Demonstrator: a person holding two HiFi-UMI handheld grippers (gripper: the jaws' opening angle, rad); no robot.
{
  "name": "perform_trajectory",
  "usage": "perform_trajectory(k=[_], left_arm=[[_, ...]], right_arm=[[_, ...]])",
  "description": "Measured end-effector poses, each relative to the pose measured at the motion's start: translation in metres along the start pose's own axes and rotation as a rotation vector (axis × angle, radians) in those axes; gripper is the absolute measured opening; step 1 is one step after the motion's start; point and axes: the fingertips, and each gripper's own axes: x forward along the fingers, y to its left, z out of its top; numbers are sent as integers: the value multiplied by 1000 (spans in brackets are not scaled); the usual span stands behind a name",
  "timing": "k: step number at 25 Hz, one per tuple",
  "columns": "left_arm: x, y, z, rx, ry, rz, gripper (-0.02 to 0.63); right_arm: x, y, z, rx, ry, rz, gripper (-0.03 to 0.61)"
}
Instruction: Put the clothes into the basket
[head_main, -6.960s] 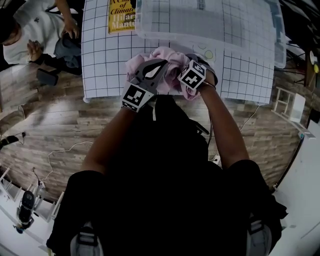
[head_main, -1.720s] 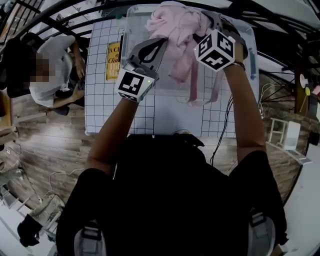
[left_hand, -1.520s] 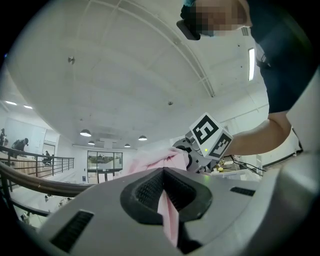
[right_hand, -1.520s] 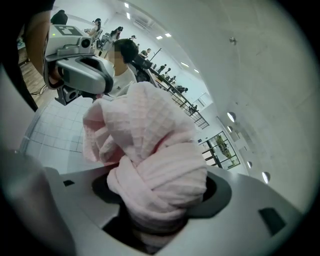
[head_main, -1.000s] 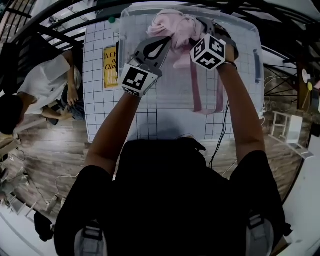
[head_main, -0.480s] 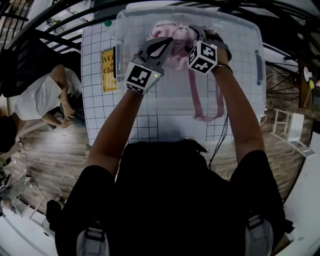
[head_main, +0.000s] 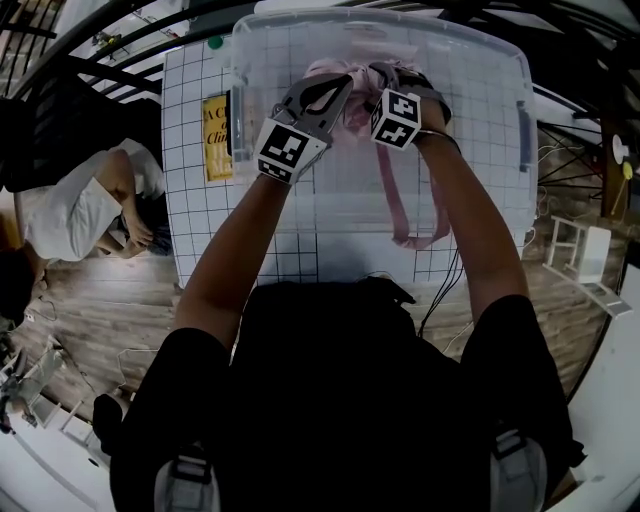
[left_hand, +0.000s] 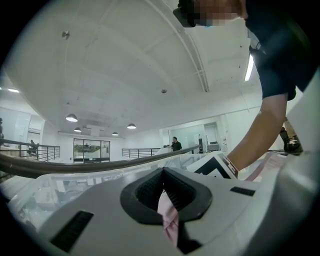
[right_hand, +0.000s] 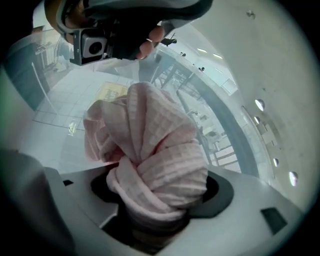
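Observation:
A pink waffle-knit garment (head_main: 355, 100) hangs bunched between both grippers inside the clear plastic basket (head_main: 520, 110), and its two long sleeves (head_main: 395, 205) trail toward the near wall. My left gripper (head_main: 338, 85) is shut on a thin fold of the pink cloth (left_hand: 169, 220), pointing level. My right gripper (head_main: 374, 80) tilts downward and is shut on a thick knot of the same cloth (right_hand: 155, 165). Its jaws have just been opening slightly, with the cloth still wedged between them. The bunch hides the right fingertips.
The basket stands on a white gridded table (head_main: 200, 230). A yellow book (head_main: 215, 135) lies left of the basket. A person in a white top (head_main: 75, 215) crouches on the wooden floor at the left. Black railings (head_main: 90, 60) run behind the table.
Both grippers have sunk with the pink garment from above the basket's rim down into the basket. The bunch sits lower and the sleeves lie further inside.

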Motion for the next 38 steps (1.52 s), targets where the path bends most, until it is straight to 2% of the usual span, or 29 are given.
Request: perform_trajectory(k=[17, 27, 33, 38], left_arm=[[1, -1, -17, -17, 34, -6, 3], [1, 1, -19, -23, 39, 3, 3], [0, 3, -18, -24, 45, 14, 3], [-3, 4, -12, -23, 37, 20, 3]], right_arm=[[51, 55, -14, -29, 37, 203, 394], [28, 34, -2, -9, -9, 175, 399], [8, 22, 1, 71, -48, 158, 397], [-28, 6, 15, 184, -149, 102, 383]])
